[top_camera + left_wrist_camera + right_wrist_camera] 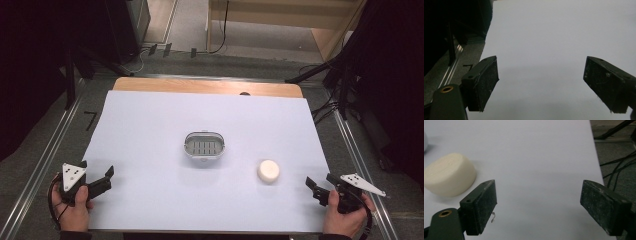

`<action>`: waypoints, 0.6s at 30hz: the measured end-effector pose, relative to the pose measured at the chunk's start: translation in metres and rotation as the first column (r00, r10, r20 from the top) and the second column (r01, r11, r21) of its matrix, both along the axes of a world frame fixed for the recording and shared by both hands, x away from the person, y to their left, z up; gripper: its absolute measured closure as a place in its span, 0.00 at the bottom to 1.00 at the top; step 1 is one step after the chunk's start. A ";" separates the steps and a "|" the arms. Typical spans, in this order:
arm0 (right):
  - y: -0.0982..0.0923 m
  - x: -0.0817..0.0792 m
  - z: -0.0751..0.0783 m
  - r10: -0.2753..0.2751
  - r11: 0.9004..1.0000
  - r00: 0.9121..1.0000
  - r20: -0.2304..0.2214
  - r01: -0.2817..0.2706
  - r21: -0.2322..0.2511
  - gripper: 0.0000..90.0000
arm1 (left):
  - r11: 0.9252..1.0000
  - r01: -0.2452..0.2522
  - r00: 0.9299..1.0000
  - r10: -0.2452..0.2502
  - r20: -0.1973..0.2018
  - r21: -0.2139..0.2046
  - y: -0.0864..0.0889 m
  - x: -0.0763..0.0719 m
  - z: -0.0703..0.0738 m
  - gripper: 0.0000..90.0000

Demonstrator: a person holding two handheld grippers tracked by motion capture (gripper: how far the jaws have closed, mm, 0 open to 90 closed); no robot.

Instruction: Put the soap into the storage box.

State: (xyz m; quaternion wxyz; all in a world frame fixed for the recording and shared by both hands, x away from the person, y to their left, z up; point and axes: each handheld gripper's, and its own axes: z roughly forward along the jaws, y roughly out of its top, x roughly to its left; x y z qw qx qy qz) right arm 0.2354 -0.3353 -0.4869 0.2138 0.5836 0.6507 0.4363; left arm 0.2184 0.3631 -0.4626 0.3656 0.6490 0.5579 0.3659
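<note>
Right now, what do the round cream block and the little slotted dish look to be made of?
The round cream block looks like bar soap: matte, waxy, opaque, with softly rounded edges, though foam can't be ruled out. The slotted dish looks like plastic: a translucent glossy rim around a grey insert with drain slots; it is too small to tell for sure.

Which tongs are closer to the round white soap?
The right tongs. The soap lies just ahead of them on the white sheet, while the left tongs sit far across at the other edge.
</note>
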 end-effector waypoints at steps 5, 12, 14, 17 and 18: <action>0.005 0.009 0.012 0.129 0.987 0.987 -0.091 -0.137 -0.083 0.16 | 1.000 0.004 1.000 -0.004 -0.005 0.000 0.000 0.001 0.000 0.15; 0.019 0.025 0.029 0.211 0.952 0.952 -0.224 -0.252 -0.173 0.18 | 1.000 0.005 1.000 -0.005 0.003 -0.004 0.000 0.000 0.000 0.15; 0.024 0.029 0.030 0.237 0.943 0.936 -0.262 -0.286 -0.169 0.18 | 1.000 0.006 1.000 -0.006 0.000 -0.006 0.000 0.000 0.000 0.15; 0.030 0.033 0.033 0.256 0.928 0.921 -0.295 -0.320 -0.192 0.18 | 1.000 0.009 1.000 -0.009 -0.003 0.002 0.000 0.000 0.000 0.15; 0.032 0.034 0.035 0.257 0.926 0.916 -0.309 -0.325 -0.193 0.18 | 1.000 0.007 1.000 -0.007 -0.002 0.004 -0.001 0.000 0.000 0.15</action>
